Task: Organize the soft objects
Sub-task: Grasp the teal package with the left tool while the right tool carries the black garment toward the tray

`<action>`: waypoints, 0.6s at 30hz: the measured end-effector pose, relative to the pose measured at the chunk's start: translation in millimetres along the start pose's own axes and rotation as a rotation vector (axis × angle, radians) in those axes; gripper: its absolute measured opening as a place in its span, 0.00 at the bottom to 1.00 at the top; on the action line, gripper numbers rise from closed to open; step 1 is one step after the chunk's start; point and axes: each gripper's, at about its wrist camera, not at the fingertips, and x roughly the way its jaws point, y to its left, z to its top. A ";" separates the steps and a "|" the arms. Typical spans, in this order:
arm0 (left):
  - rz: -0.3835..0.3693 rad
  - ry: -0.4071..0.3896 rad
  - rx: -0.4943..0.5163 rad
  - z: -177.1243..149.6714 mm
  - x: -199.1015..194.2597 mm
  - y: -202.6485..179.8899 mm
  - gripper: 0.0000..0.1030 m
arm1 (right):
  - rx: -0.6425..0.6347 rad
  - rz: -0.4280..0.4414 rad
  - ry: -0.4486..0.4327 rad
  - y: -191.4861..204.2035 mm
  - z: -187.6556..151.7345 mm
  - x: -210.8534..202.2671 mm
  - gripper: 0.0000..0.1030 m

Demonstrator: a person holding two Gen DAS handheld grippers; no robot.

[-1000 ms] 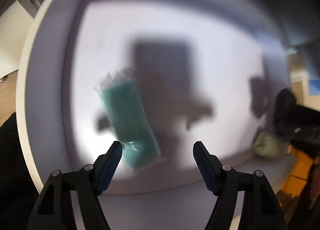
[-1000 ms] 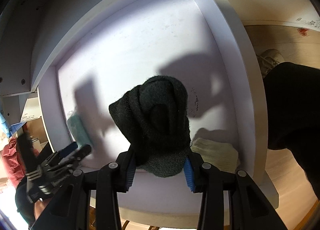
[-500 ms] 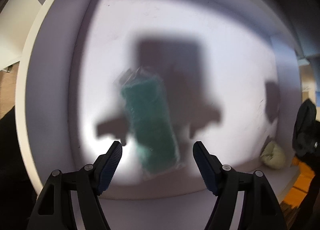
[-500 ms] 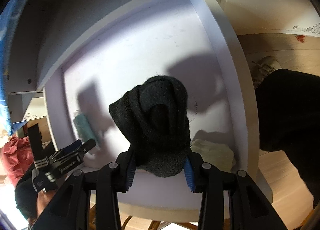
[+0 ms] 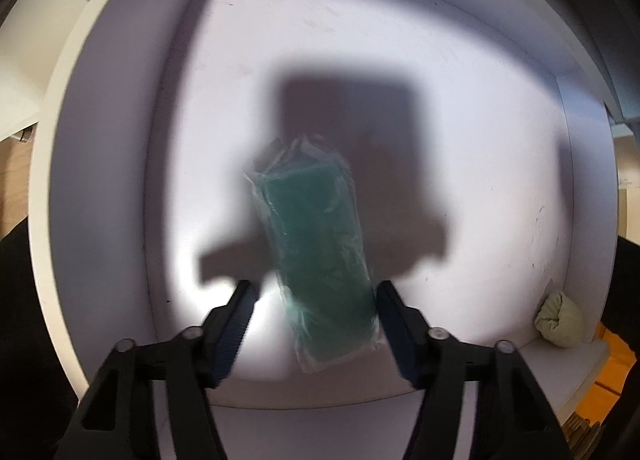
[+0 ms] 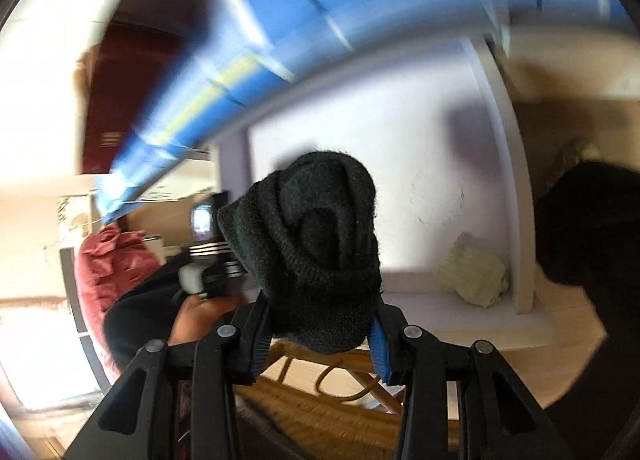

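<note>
A teal sponge in a clear plastic wrap [image 5: 318, 256] leans upright against the back wall of a white shelf cubby [image 5: 460, 108]. My left gripper [image 5: 314, 312] is open, its fingers on either side of the wrap's lower end, apart from it. My right gripper [image 6: 318, 334] is shut on a rolled black knit sock [image 6: 316, 244], held in the air in front of the cubby. A pale green rolled sock [image 6: 472, 274] lies in the cubby's right corner; it also shows in the left wrist view [image 5: 560, 318].
The cubby's right side wall [image 6: 516, 196] stands beside the pale sock. A blue bin [image 6: 360, 8] sits on the shelf above. A wicker chair [image 6: 320, 384] is below the shelf front. A red cloth [image 6: 108, 264] is at the left.
My left gripper has moved left to right so the teal sponge now sits between its fingers. My right gripper has pulled back and swung left, out of the cubby, still holding the black sock.
</note>
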 end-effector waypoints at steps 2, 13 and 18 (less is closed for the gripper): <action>-0.004 -0.004 -0.005 0.0 -5.0 10.9 0.53 | -0.043 0.036 -0.031 15.1 1.9 -25.5 0.40; 0.020 -0.001 0.024 -9.8 -5.1 -5.8 0.40 | -0.277 -0.010 -0.211 110.1 63.3 -103.7 0.40; 0.024 0.004 0.036 2.8 0.7 -5.0 0.40 | -0.350 -0.119 -0.268 154.5 105.2 -91.7 0.40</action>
